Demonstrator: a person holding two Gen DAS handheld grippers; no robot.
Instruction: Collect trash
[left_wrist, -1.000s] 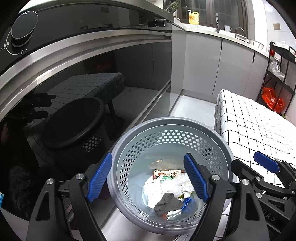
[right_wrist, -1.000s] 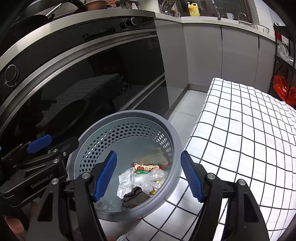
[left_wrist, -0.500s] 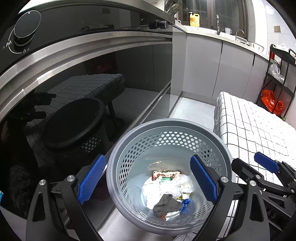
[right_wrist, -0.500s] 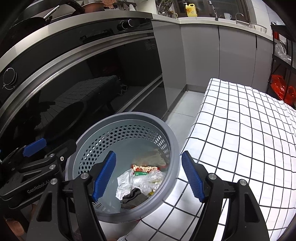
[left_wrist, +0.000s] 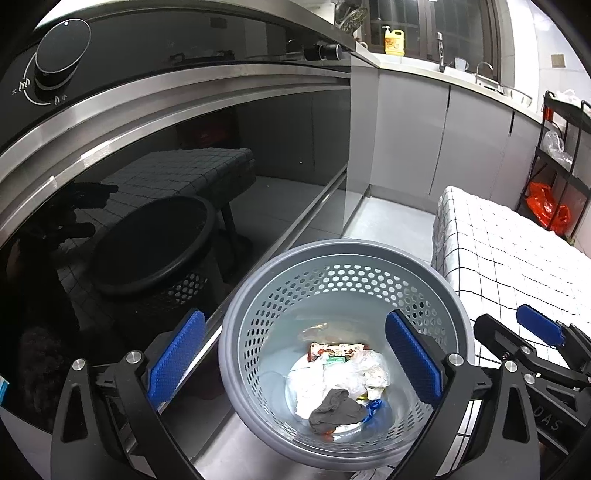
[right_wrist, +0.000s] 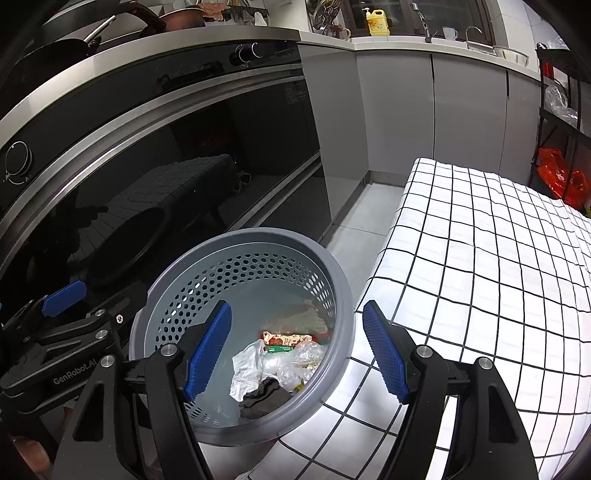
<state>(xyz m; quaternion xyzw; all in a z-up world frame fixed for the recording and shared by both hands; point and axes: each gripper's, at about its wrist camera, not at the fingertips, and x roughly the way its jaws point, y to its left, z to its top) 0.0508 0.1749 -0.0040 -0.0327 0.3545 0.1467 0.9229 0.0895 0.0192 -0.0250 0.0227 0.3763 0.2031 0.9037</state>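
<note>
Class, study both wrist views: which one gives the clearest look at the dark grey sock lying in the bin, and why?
The left wrist view: the sock lies unobstructed on the white trash in the grey bin. In the right wrist view the sock is partly cut off by the bin's near rim.

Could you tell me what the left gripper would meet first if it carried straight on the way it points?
Probably the trash at the bottom of the grey basket; the left gripper is open and empty.
</note>
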